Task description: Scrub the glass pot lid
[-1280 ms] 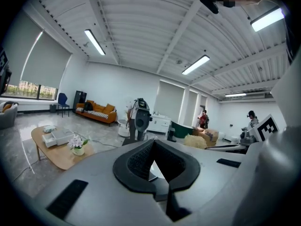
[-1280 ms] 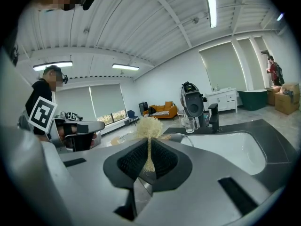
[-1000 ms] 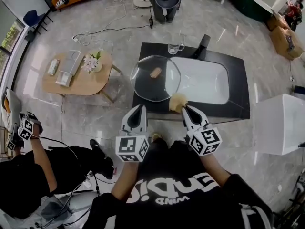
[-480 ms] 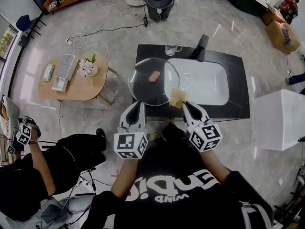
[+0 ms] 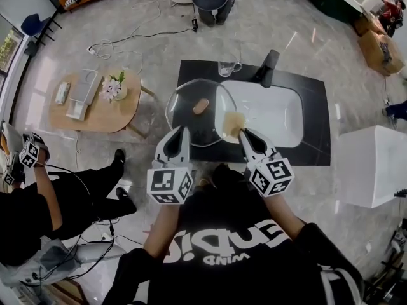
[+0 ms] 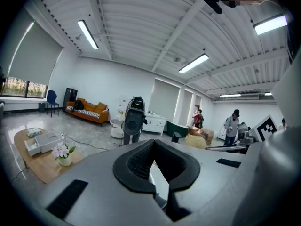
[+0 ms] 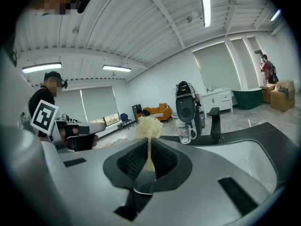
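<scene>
My left gripper (image 5: 179, 134) is shut on the near rim of the glass pot lid (image 5: 191, 122), which it holds out over the front of the black counter (image 5: 315, 129). The lid's brown knob (image 5: 200, 105) faces up. My right gripper (image 5: 242, 134) is shut on a yellowish scrub sponge (image 5: 233, 123) that lies against the lid's right edge, beside the white sink basin (image 5: 270, 110). In the left gripper view the jaws (image 6: 155, 147) close on the thin lid rim (image 6: 159, 185). The sponge (image 7: 149, 125) sticks up between the right gripper's jaws (image 7: 149, 142).
A glass mug (image 5: 227, 68) and a black faucet (image 5: 267, 64) stand at the counter's far edge. A wooden table (image 5: 95, 103) with flowers is to the left. Another person (image 5: 38, 202) with grippers sits at the lower left. A white box (image 5: 375, 164) stands to the right.
Both grippers have moved forward together toward the sink, carrying the lid and sponge further over the counter. The sponge now overlaps the lid's right edge.
</scene>
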The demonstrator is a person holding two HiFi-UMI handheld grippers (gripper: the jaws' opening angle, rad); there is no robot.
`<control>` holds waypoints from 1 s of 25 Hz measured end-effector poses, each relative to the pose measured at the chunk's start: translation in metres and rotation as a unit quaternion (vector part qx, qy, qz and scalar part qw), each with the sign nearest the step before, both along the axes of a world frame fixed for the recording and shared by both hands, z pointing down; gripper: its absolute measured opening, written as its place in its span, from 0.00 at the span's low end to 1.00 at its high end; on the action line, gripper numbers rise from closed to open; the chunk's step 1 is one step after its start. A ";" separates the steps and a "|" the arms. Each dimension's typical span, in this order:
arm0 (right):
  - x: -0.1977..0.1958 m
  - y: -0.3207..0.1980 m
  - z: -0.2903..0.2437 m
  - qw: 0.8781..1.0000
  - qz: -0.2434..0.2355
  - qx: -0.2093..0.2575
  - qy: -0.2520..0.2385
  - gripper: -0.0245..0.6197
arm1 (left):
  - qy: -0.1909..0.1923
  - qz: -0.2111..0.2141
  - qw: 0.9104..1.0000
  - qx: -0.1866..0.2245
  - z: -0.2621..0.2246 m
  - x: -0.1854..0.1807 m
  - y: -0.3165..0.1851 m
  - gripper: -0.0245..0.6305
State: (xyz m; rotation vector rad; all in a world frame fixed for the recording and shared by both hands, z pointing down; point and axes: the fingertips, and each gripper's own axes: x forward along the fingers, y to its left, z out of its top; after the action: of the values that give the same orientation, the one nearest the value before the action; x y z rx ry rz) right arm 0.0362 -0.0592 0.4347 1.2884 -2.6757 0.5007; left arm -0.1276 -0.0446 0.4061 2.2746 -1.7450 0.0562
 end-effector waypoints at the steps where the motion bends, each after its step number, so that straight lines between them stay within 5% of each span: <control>1: 0.001 -0.005 0.000 1.000 -0.003 0.000 -0.001 0.08 | 0.000 -0.001 1.000 0.000 0.000 0.002 -0.004 0.06; 21: 0.009 -0.088 0.004 0.998 -0.063 -0.012 -0.016 0.08 | 0.001 -0.040 0.999 0.015 -0.009 0.020 -0.064 0.06; 25: 0.005 -0.093 0.014 0.997 -0.073 -0.025 -0.013 0.08 | 0.011 -0.036 0.999 0.014 -0.008 0.021 -0.069 0.25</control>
State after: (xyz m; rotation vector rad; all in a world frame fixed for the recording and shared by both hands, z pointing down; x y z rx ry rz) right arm 0.0410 -0.1526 0.4489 1.0709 -2.7338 0.5659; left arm -0.1064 -0.1131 0.3978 2.2219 -1.8259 -0.0069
